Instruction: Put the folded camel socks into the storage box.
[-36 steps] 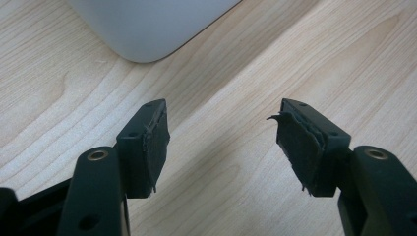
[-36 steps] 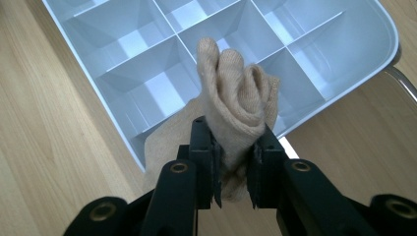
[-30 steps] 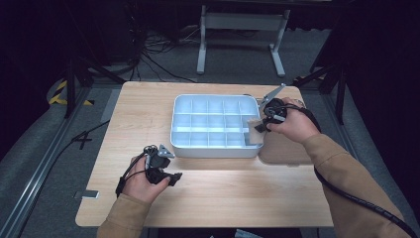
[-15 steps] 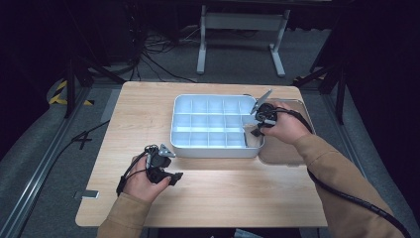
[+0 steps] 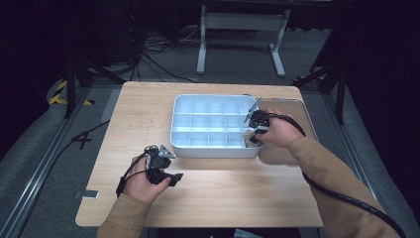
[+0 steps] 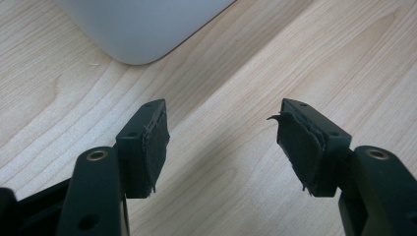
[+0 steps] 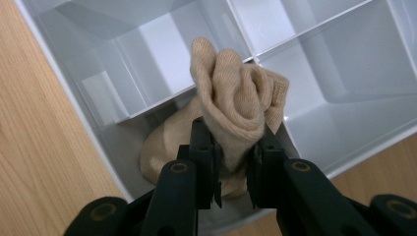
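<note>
Two grippers on my list, one item in hand. Right gripper [image 7: 231, 147]: jaws clamped on a beige knitted sock [image 7: 236, 103], bunched into a soft roll. Against the frame of a second ago, my right hand has come lower and nearer, from above the tray's right rim down into its near right corner; the sock's lower end now sits in that corner compartment.

Left gripper [image 6: 223, 142]: jaws wide apart, nothing between them, resting over the pale wooden table [image 5: 148, 114] just near of the tray's near left corner. No shift from the earlier frames.

White plastic divided tray [image 5: 213, 148]: centre of the table, unmoved.

By view: the right gripper view gives the sock's fold, the pads pinching it and the partition walls around it. In the high view the sock [image 5: 246, 134] is a small tan patch beside my hand. The left gripper view gives a rounded tray corner and bare wood grain.

Hard to make out: the sock's lowest part lies behind the jaws; whether it touches the compartment floor I cannot tell.
</note>
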The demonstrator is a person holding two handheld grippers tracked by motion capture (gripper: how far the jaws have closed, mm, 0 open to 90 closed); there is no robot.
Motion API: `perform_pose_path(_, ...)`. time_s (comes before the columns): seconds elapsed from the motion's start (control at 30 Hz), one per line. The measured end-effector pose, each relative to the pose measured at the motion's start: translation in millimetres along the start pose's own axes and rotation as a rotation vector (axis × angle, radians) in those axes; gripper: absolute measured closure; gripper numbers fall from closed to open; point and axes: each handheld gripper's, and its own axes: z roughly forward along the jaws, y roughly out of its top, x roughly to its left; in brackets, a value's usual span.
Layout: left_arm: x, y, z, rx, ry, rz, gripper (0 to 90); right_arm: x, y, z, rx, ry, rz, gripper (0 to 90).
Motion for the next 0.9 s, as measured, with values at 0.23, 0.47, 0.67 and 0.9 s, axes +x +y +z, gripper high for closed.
perform_pose_path(0.23, -0.6, -0.8, 0.2, -0.007, -0.003, -0.006, 36.7, -0.6, -1.8, 14.6, 0.028, 0.017, 0.015, 75.5)
perform_pose_path(0.47, 0.1, -0.5, 0.9, -0.012, -0.003, -0.006, 36.6, -3.7, -3.4, 27.0, 0.037, 0.038, 0.056, 74.7)
perform_pose_path(0.67, 0.0, -0.3, 1.2, -0.003, -0.007, 0.001, 36.4, -5.3, -2.6, 32.1, 0.044, 0.045, 0.066, 74.5)
perform_pose_path(0.9, -0.4, -0.6, 1.5, -0.008, -0.007, 0.006, 36.4, -4.9, -2.9, 32.0, 0.040, 0.047, 0.065, 72.7)
